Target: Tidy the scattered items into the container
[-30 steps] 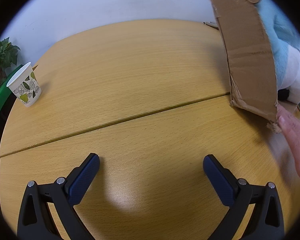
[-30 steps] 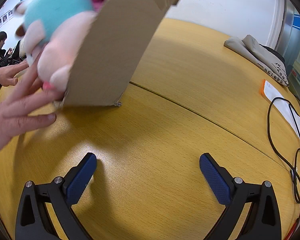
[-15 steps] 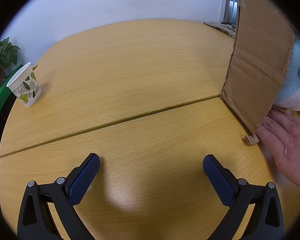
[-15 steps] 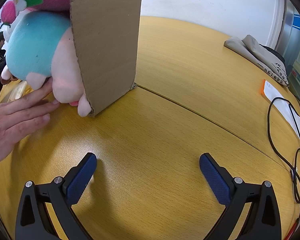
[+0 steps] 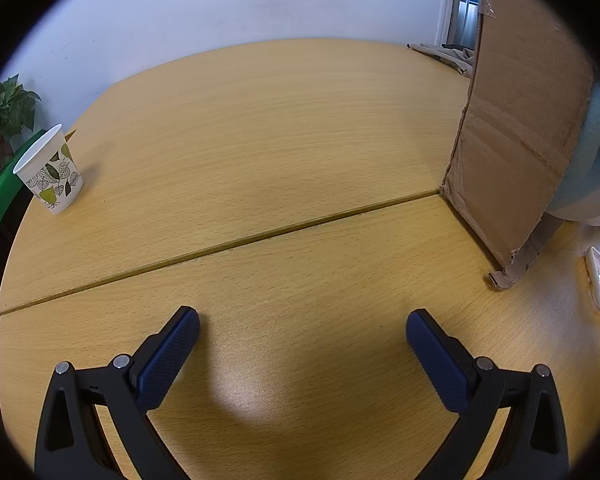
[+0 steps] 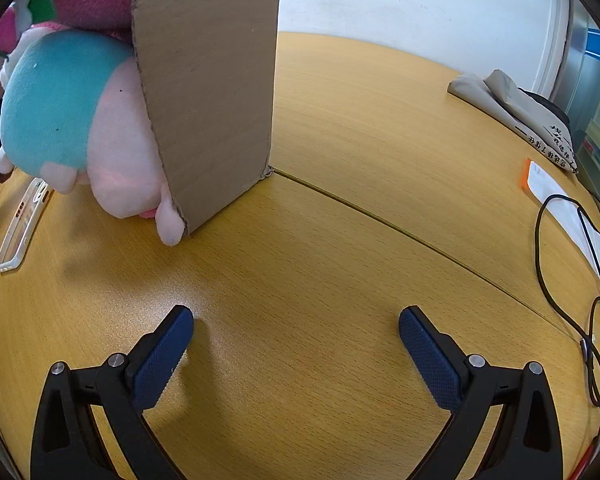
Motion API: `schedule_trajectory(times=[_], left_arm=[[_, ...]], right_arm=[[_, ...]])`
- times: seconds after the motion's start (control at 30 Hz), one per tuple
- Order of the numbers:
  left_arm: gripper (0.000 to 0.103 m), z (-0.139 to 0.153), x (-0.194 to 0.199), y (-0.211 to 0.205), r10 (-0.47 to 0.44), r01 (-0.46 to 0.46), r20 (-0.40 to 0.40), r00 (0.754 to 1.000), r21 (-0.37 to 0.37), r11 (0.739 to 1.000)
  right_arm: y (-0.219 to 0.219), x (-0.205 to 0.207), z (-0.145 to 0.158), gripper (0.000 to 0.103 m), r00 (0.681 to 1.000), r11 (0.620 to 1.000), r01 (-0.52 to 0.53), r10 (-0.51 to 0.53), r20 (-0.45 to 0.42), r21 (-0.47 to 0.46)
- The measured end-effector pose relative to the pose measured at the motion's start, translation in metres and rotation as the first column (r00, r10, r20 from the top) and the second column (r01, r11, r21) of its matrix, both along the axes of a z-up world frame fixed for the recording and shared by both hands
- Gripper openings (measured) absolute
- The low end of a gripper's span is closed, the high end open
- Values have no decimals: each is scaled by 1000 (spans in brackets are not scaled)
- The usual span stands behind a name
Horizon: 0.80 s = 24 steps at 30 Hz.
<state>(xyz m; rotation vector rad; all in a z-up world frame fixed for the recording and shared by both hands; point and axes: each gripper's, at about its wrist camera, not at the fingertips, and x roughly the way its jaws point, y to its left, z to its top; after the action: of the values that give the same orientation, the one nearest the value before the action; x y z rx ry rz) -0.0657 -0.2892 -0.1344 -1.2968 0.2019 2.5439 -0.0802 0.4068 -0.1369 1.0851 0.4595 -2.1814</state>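
Cardboard box (image 6: 204, 92) upright, plush (image 6: 72, 120) protruding sideways

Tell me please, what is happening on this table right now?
Nothing is being held. The left gripper and right gripper both hover open above the wooden table. A cardboard box stands on it with plush toys bulging from its open side. A phone case and a paper cup still lie outside.

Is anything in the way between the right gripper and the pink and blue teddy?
Nothing lies on the table between the right gripper and the plush toy. The cardboard box covers only the toy's right side; its low pink end sticks out, open to reach.
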Motion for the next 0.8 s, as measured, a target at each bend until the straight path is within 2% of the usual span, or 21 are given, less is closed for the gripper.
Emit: schedule_trajectory(times=[0.8], left_arm=[[103,2,6,0,-2,2,0,1000,1,1000]], right_arm=[[0,0,0,103,1000,1000,-1,1,0,0]])
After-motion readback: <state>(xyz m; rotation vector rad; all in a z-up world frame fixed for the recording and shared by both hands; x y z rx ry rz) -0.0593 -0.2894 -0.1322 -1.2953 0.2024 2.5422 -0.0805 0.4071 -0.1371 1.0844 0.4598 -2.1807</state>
